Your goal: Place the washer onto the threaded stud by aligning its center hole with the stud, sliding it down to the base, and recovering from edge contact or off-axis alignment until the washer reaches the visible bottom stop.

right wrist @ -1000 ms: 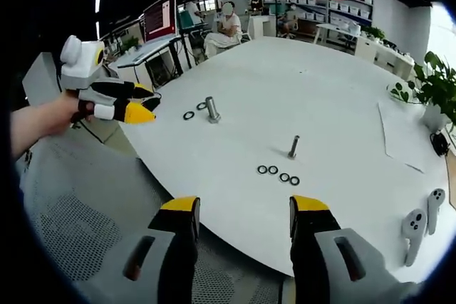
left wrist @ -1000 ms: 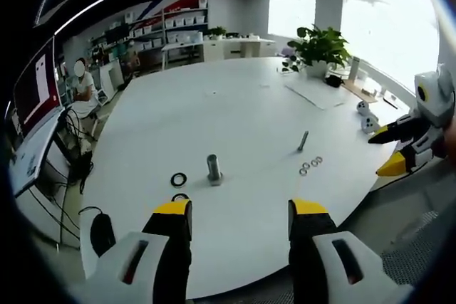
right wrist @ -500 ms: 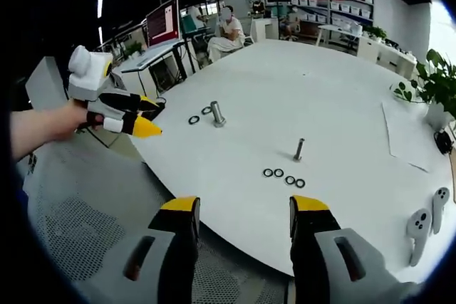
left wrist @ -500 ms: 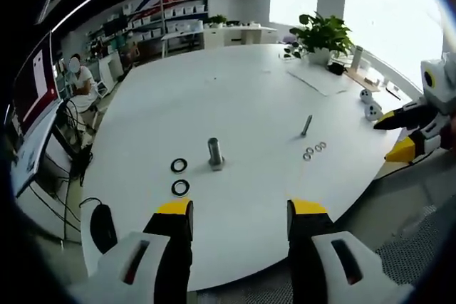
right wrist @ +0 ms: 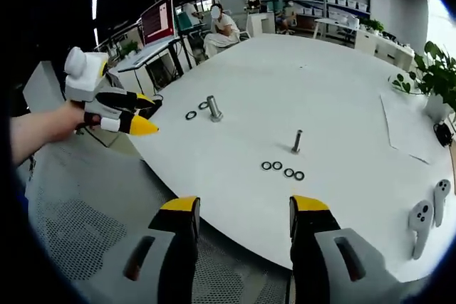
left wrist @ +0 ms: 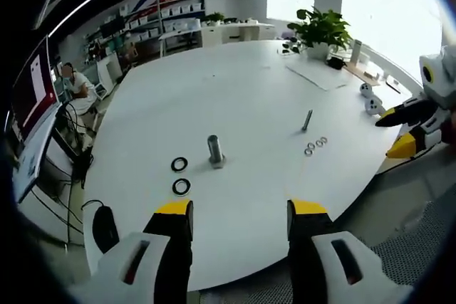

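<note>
Since 1 second ago, barely any change: washers (right wrist: 282, 170) untouched in a row of 4 on the table (right wrist: 335, 105), just beside the thin stud (right wrist: 296, 141). Both claws apart and empty, left gripper (left wrist: 241, 211) and right gripper (right wrist: 244, 208) short of the table edge. Nothing picked up yet.

In the right gripper view the four small washers (right wrist: 282, 169) beside the thin threaded stud (right wrist: 296, 141) are too small to show whether they touch one another, and the stud's thread is unreadable. In the left gripper view the right hand-held gripper (left wrist: 399, 133) is cut off by the picture's edge. The monitor (left wrist: 28, 101) there is cropped and its screen blurred.
</note>
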A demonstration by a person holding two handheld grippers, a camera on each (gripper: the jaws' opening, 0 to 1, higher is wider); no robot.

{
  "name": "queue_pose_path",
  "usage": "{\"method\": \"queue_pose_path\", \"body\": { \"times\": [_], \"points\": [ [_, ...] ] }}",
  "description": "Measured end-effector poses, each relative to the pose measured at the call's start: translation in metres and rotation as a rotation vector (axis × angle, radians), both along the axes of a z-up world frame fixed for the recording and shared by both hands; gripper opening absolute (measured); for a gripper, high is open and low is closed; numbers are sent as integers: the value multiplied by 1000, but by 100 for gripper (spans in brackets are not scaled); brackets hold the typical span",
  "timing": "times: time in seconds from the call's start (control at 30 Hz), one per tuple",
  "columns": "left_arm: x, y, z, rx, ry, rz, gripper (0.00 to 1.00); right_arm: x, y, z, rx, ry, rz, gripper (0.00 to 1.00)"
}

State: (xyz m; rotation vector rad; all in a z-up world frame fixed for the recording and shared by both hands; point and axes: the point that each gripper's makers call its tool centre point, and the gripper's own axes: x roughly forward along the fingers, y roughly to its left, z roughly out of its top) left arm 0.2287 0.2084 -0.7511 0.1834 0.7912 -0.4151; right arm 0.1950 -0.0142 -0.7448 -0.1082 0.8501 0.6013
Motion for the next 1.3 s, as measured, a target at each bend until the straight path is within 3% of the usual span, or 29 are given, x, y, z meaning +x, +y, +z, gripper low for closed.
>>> {"method": "queue_pose_path", "body": {
  "times": [0.37, 0.57, 0.97, 1.3],
  "points": [
    [1, 3, -5, 4, 36, 8, 51, -1, -1, -3, -2, 19, -9, 53],
    [8, 6, -8, -58, 61, 49, 50, -3, -1, -7, -7, 35, -3, 53],
    [22, 6, -39, -16, 156, 16, 48, -3, -7, -9, 14, 58, -51, 54],
    [44, 34, -61, -51, 219, 97, 48, -1, -10, -9, 16, 55, -72, 54]
  ]
}}
